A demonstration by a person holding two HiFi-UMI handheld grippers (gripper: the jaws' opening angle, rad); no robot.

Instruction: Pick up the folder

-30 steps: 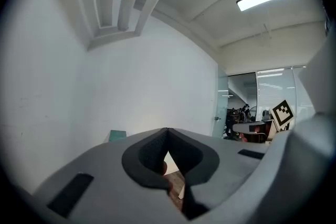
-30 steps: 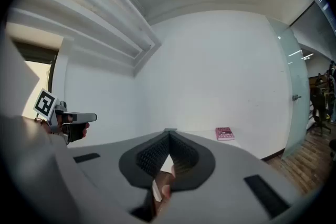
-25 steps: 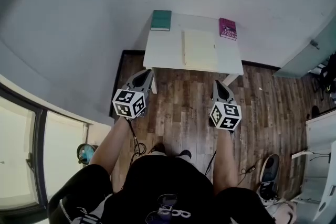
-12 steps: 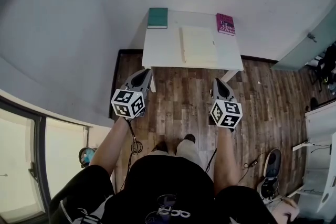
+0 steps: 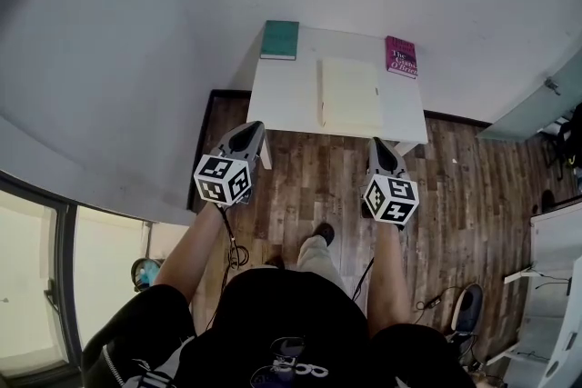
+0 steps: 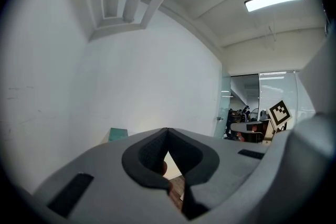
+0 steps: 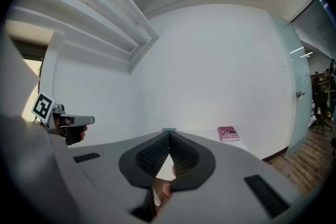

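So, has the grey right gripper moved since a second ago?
Yes. The grey right gripper has come closer to the near edge of the white rectangular table, closing the gap between them.

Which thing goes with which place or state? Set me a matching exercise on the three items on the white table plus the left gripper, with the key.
Things:
1. green book
2. magenta book
3. cream folder
4. left gripper

Places or states:
a. middle of the table
b. shut, holding nothing
c. table's far left corner
d. table's far right corner

Pairs: 1-c, 2-d, 3-a, 4-b
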